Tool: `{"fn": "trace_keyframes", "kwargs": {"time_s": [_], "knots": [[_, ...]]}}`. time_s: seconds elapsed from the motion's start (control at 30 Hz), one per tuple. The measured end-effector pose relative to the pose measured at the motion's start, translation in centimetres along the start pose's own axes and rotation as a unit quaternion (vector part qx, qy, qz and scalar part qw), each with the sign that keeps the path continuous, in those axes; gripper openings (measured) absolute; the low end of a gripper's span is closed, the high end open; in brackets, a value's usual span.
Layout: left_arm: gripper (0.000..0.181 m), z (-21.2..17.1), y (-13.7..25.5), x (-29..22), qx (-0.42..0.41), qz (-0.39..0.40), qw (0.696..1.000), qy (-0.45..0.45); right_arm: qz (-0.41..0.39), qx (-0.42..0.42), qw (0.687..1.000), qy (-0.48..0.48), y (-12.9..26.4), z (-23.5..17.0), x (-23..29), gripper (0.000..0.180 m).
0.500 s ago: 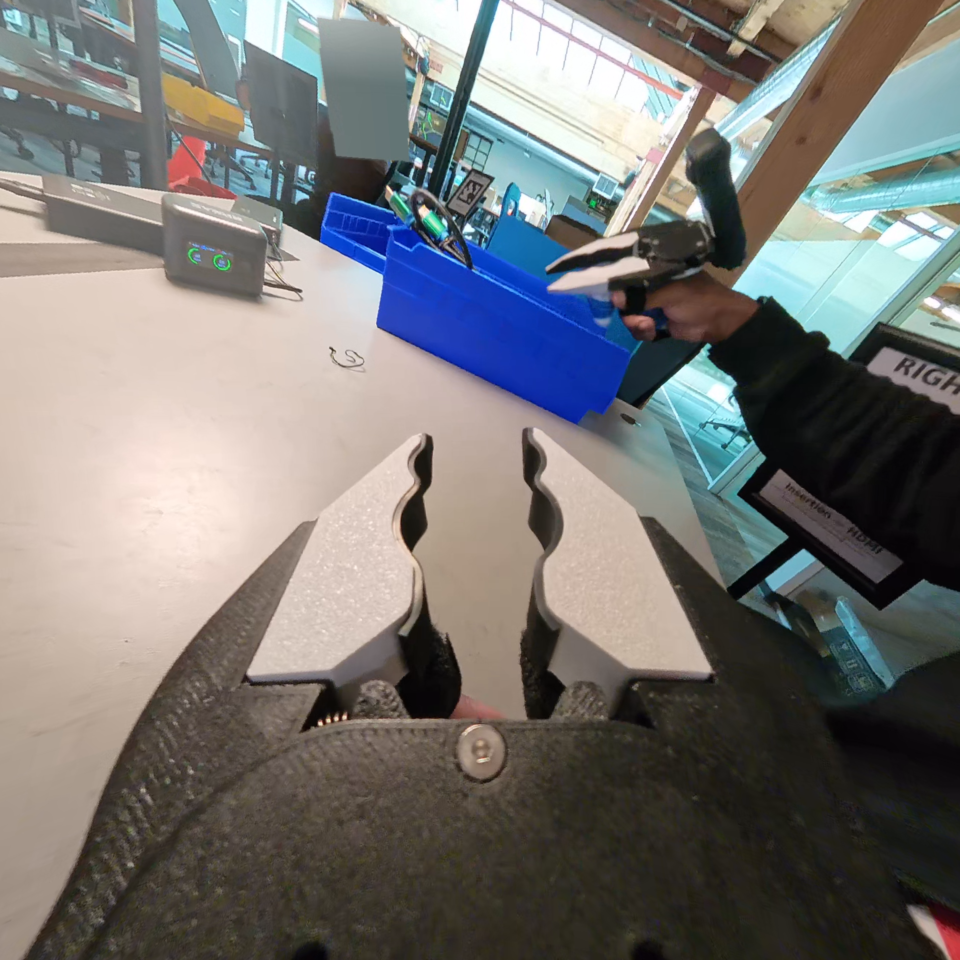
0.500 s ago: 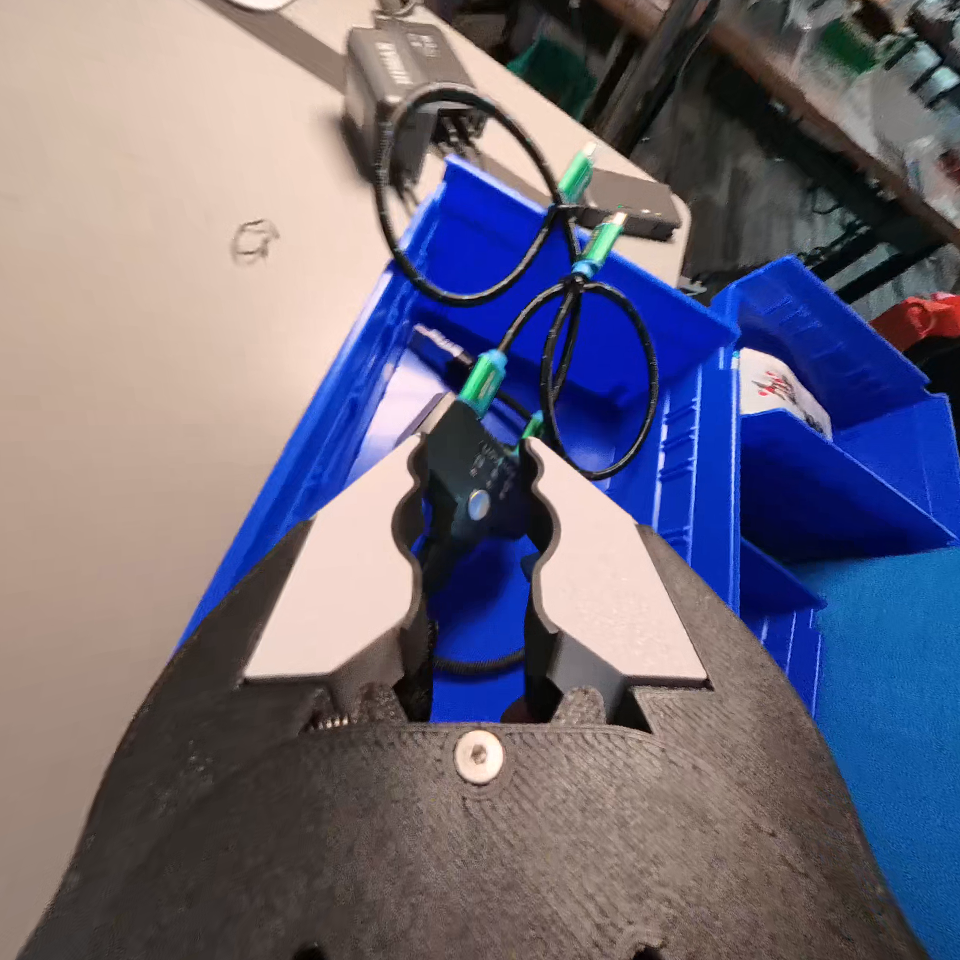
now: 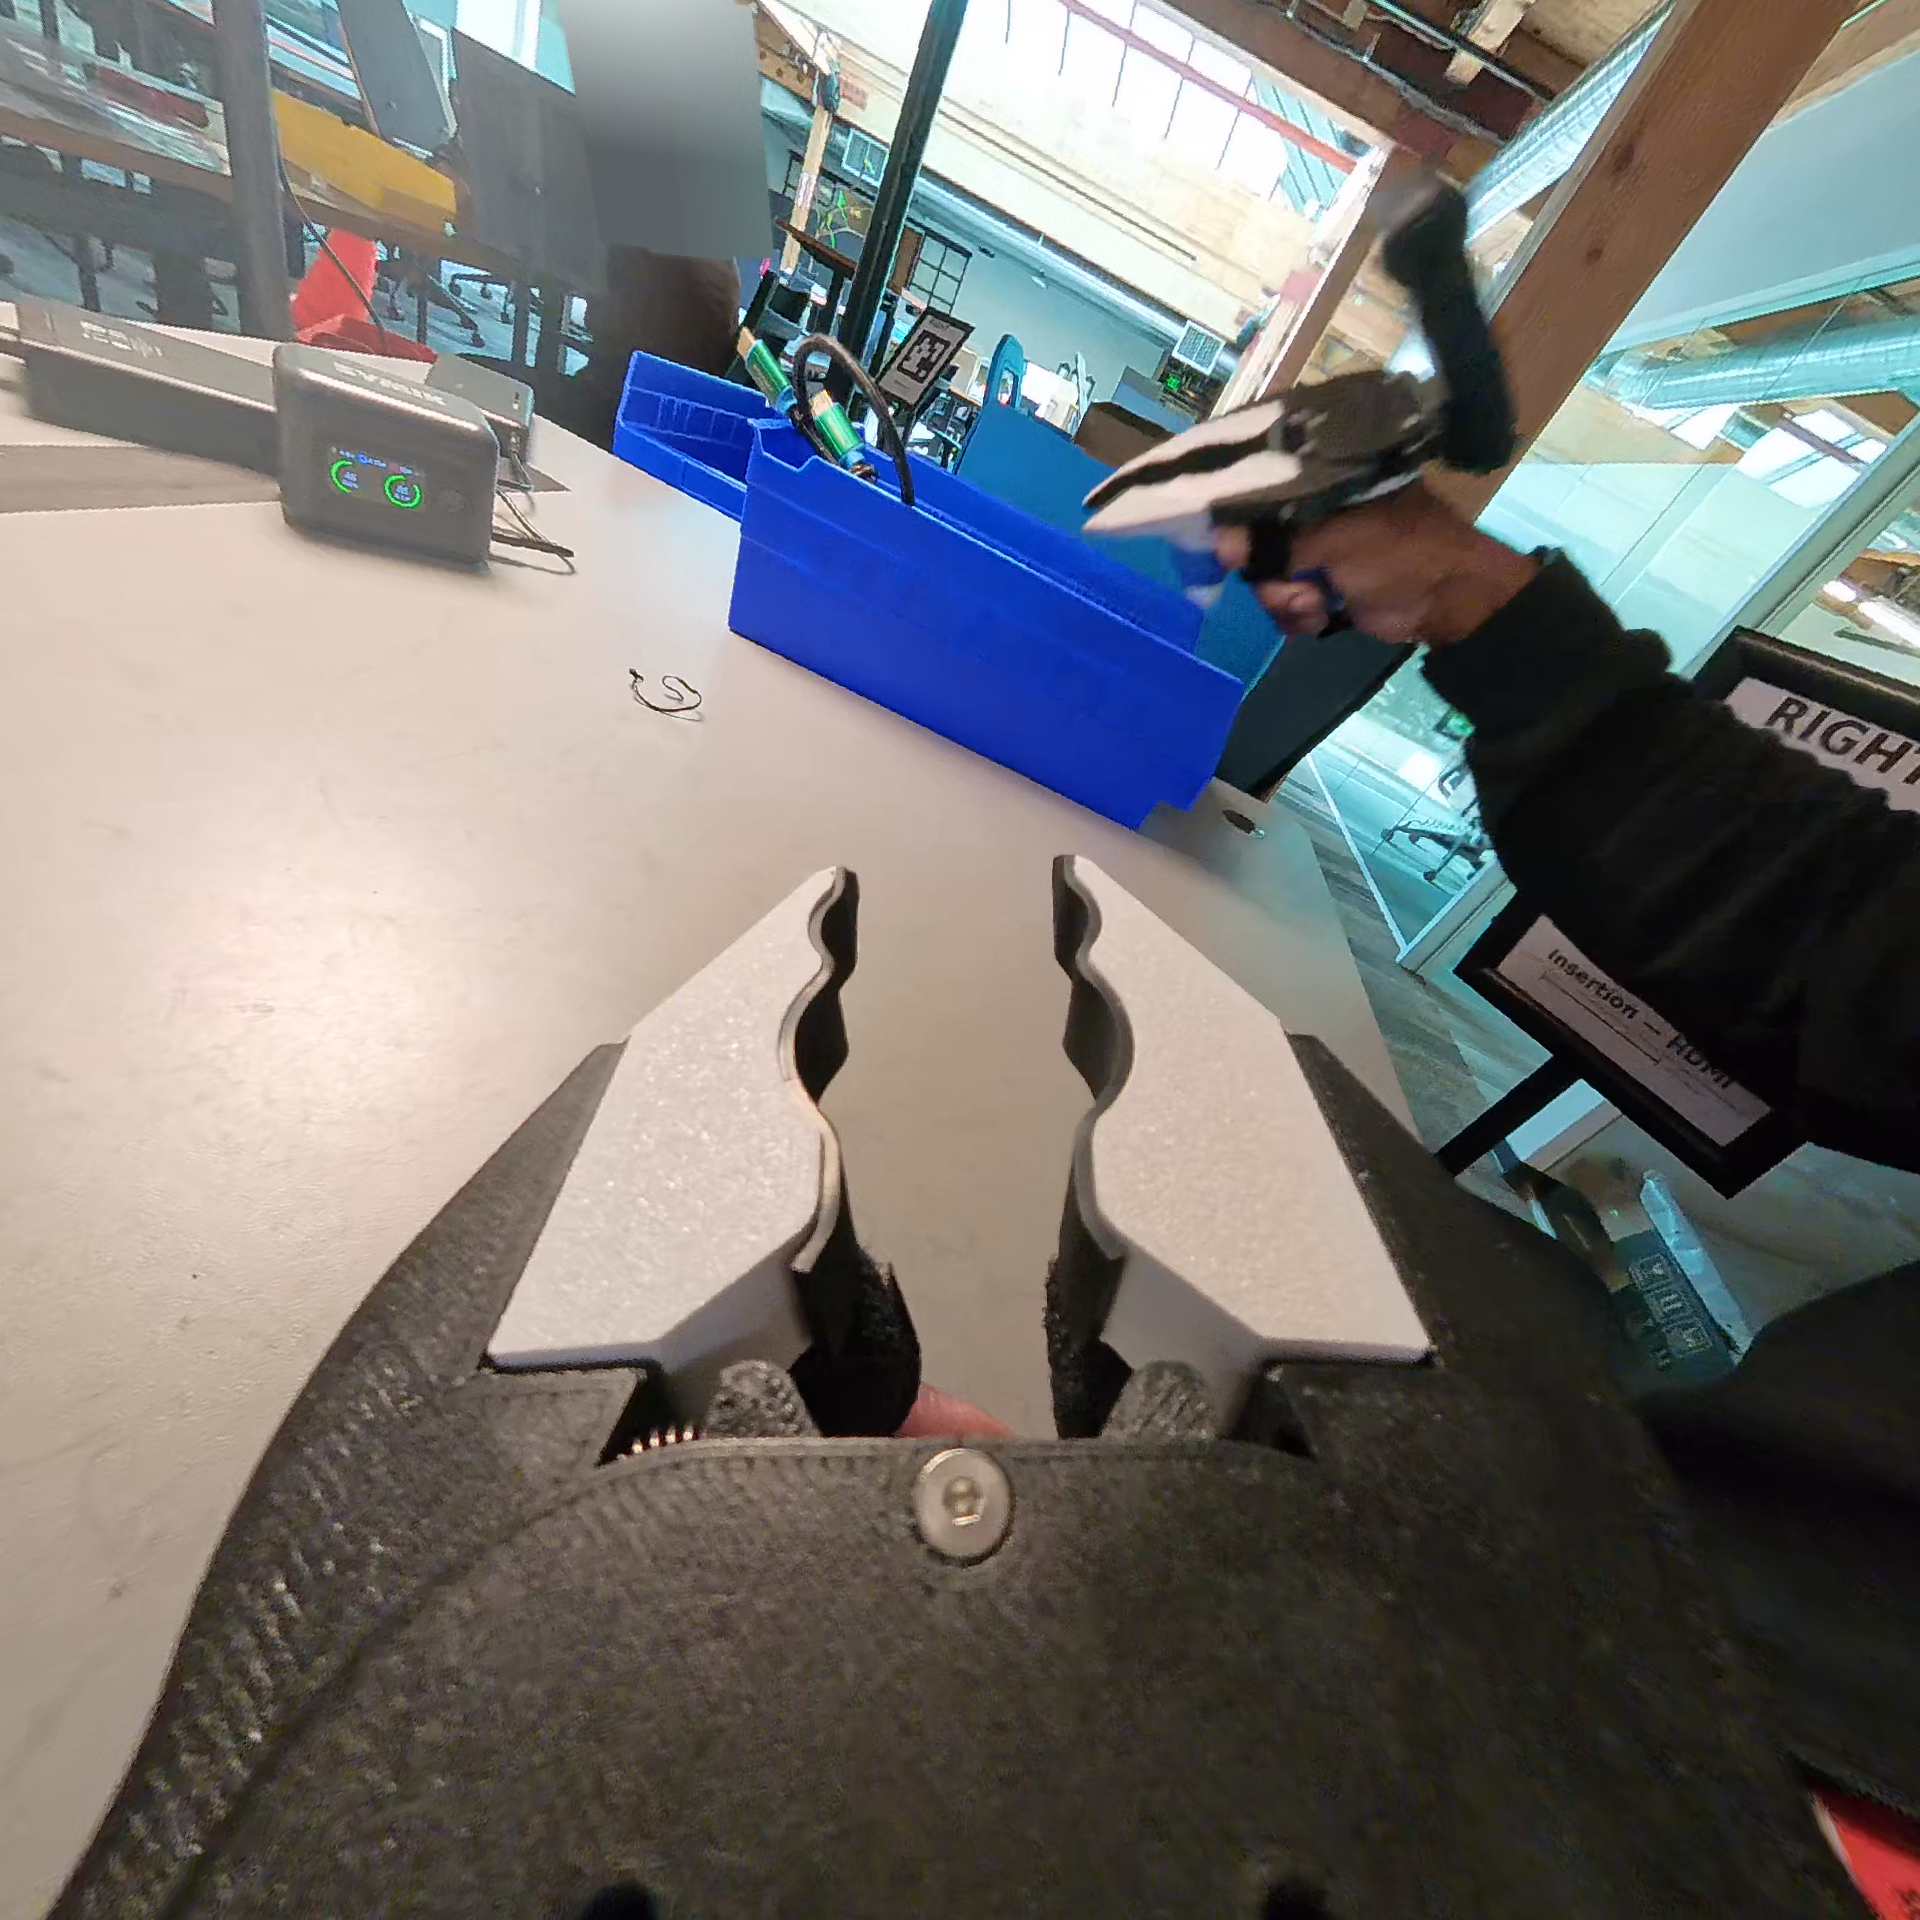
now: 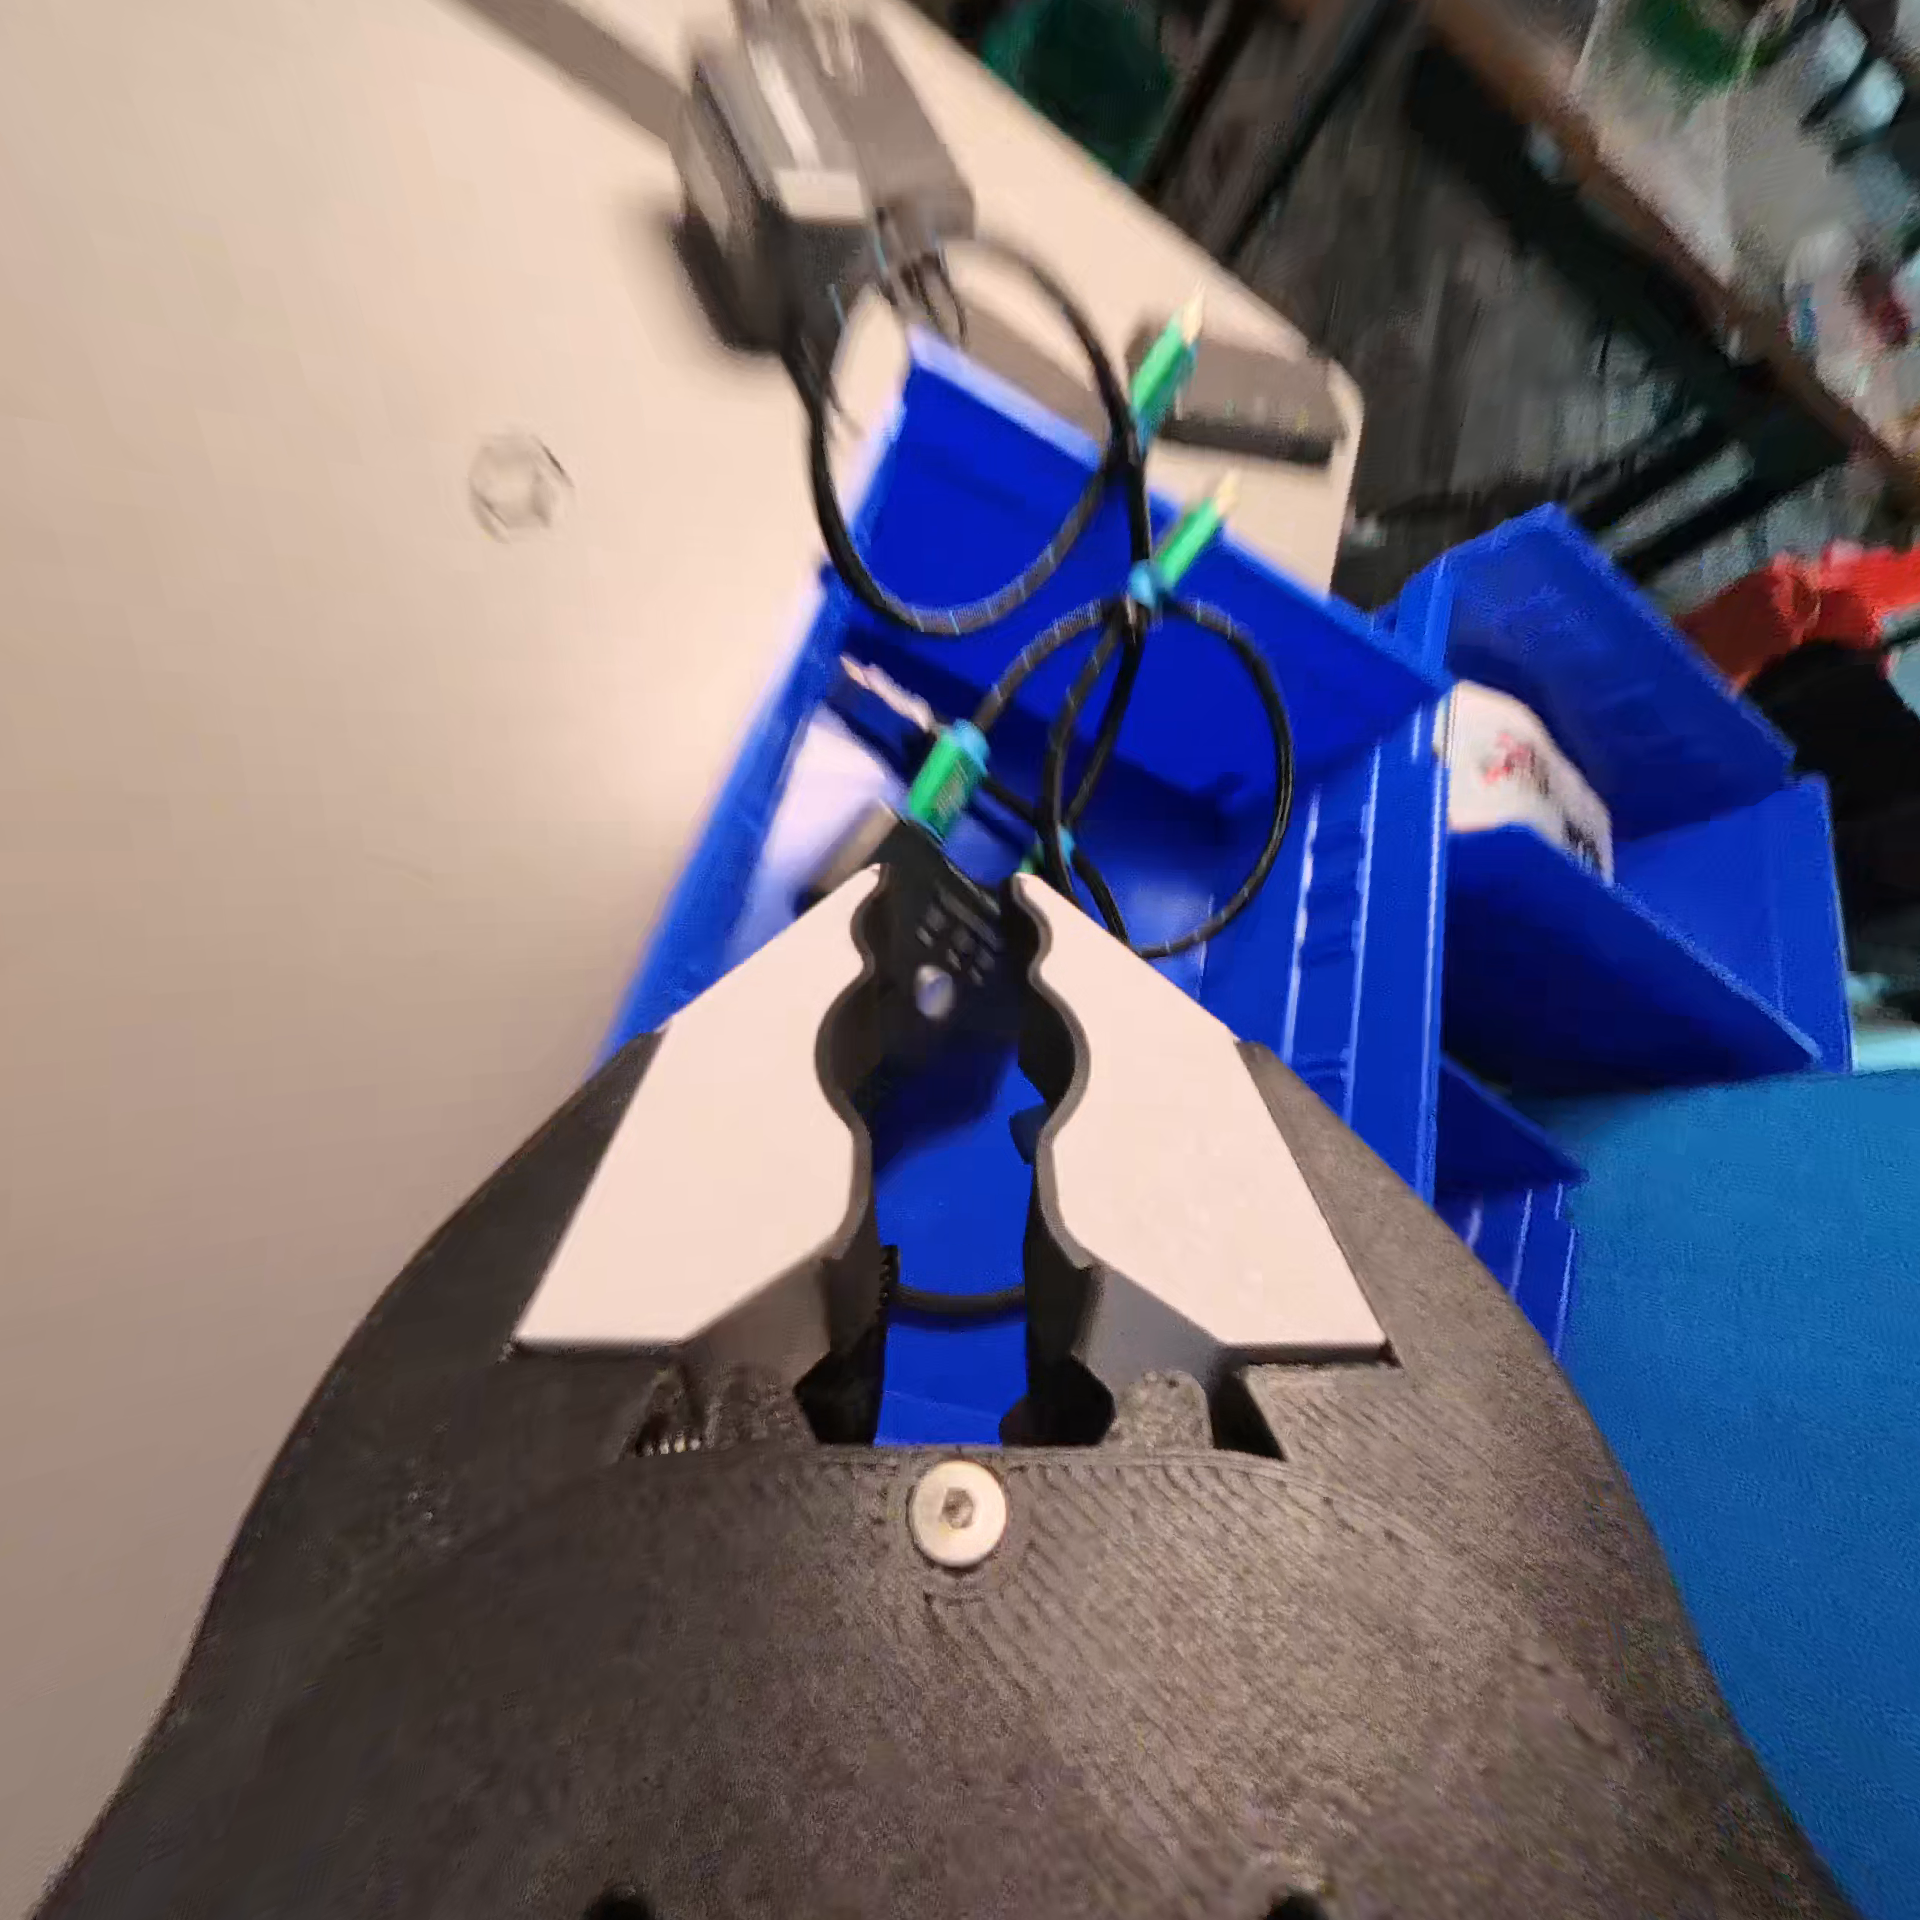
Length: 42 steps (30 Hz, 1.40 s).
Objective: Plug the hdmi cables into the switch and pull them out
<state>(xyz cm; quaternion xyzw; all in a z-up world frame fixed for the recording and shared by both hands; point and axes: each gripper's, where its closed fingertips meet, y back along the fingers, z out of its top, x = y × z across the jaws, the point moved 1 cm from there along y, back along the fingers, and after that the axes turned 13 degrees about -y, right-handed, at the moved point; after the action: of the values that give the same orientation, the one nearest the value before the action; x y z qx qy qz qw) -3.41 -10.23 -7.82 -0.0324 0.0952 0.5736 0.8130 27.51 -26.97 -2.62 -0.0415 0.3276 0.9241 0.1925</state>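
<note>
A small black hdmi switch sits inside a long blue bin, with black cables looping up from it. One green plug is at the switch, and two more green plugs stand free in the air. My right gripper is over the bin, its fingertips closed against the sides of the switch. From the left wrist view the right gripper hovers above the bin, where the cables stick up. My left gripper is open and empty, low over the grey table.
A dark power unit with a green display stands at the back left of the table. A small wire loop lies before the bin. A second blue bin sits behind. A framed sign stands off the table's right edge.
My right gripper's fingers have closed in from a wider gap onto the switch. The left gripper has barely moved.
</note>
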Motion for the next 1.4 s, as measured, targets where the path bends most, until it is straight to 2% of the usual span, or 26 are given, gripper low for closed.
{"fn": "trace_keyframes", "kwargs": {"time_s": [0.07,0.13,0.23,0.3,0.4,0.47,0.6,0.7,0.77,0.87,0.93,1.03,1.13,1.23,1.3,1.4], "knots": [[0.042,-0.2,-0.1,0.0,0.008,0.003,1.0,-0.006,0.074,-0.05,0.996,0.011,2.5,1.9,4.7,0.023],[0.046,-0.4,-0.2,0.0,0.019,0.01,1.0,-0.021,0.178,-0.09,0.979,0.041,4.1,2.2,11.4,0.025],[0.057,-0.9,-0.4,-0.4,0.047,0.013,0.996,-0.068,0.332,-0.112,0.934,0.072,5.1,0.0,21.3,0.025],[0.059,-1.5,-0.6,-1.1,0.068,0.005,0.993,-0.1,0.405,-0.103,0.903,0.096,4.6,-2.4,26.3,0.025],[0.053,-2.5,-0.4,-2.6,0.096,-0.018,0.986,-0.132,0.459,-0.075,0.877,0.117,2.4,-5.7,30.6,0.025],[0.055,-3.0,0.3,-3.3,0.112,-0.019,0.982,-0.148,0.464,-0.049,0.878,0.11,0.8,-6.7,31.6,0.023],[0.074,-3.2,3.9,-2.5,0.143,0.062,0.972,-0.173,0.454,-0.035,0.882,0.12,0.2,-7.0,31.6,0.025],[0.08,0.0,9.2,-0.8,0.146,0.152,0.961,-0.18,0.465,-0.017,0.876,0.123,0.2,-7.4,31.8,0.025],[0.08,3.3,14.7,1.3,0.165,0.24,0.94,-0.176,0.475,-0.009,0.872,0.121,0.2,-7.5,31.9,0.025],[0.079,7.8,25.3,4.8,0.205,0.382,0.888,-0.151,0.488,0.005,0.866,0.111,0.2,-7.4,32.0,0.025],[0.079,8.9,32.8,7.0,0.244,0.467,0.842,-0.117,0.497,0.014,0.861,0.105,0.2,-7.5,32.0,0.025],[0.078,6.4,43.4,9.9,0.34,0.552,0.761,-0.028,0.507,0.02,0.856,0.097,0.3,-7.5,32.0,0.025],[0.078,0.6,51.7,11.8,0.436,0.567,0.692,0.097,0.515,0.021,0.852,0.092,0.5,-7.4,31.9,0.026],[0.077,-4.2,55.8,13.0,0.464,0.555,0.666,0.184,0.517,0.017,0.851,0.092,0.6,-7.4,31.9,0.025],[0.074,-6.4,57.4,13.3,0.492,0.548,0.644,0.208,0.516,0.018,0.852,0.094,0.7,-7.5,31.9,0.025],[0.071,-8.2,58.3,13.5,0.514,0.533,0.634,0.221,0.514,0.02,0.853,0.092,0.7,-7.5,31.9,0.025]]}}
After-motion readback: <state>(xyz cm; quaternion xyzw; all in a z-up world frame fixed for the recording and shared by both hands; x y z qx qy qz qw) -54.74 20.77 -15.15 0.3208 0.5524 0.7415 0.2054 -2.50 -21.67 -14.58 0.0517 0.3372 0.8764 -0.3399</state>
